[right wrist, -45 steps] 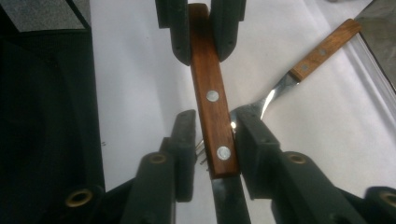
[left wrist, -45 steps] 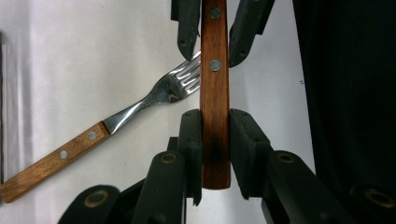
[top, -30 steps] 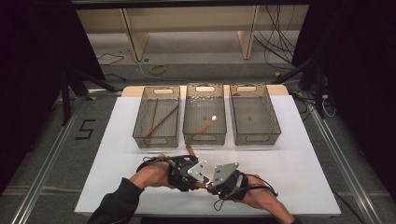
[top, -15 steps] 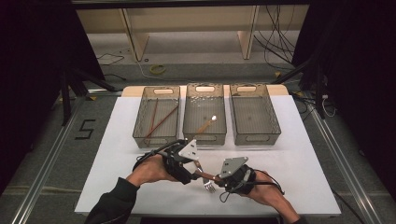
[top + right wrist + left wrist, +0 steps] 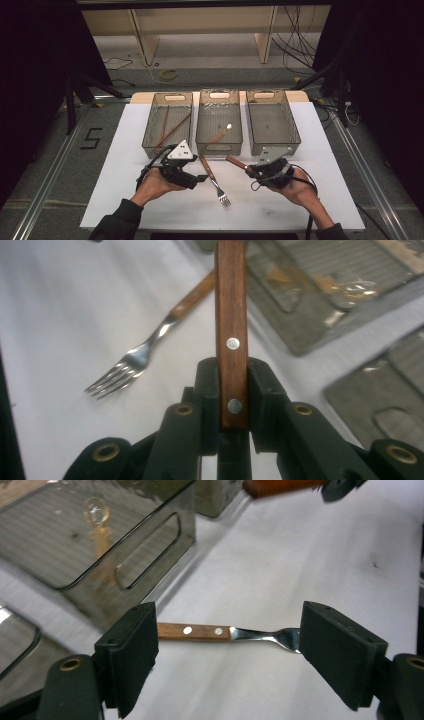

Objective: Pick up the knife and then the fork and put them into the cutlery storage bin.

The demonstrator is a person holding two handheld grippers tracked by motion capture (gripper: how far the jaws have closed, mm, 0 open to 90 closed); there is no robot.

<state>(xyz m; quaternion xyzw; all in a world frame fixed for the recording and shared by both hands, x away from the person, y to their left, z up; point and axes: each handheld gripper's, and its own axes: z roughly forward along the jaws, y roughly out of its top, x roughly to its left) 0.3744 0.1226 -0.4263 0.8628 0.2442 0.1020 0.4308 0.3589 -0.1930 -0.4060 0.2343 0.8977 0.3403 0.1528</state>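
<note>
Left claw [image 5: 227, 655], jaws just spread wide, frames a wooden-handled steel fork [image 5: 220, 632] lying untouched on the white counter [image 5: 150, 200]; right claw [image 5: 233, 390] clamps a brown wooden handle [image 5: 231, 325].

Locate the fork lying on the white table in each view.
High view: fork low centre, between both hands.
Left gripper view: fork mid-frame, beyond the open jaws.
Right gripper view: fork left of the held wooden handle.
Shared landmark: middle bin.
</note>
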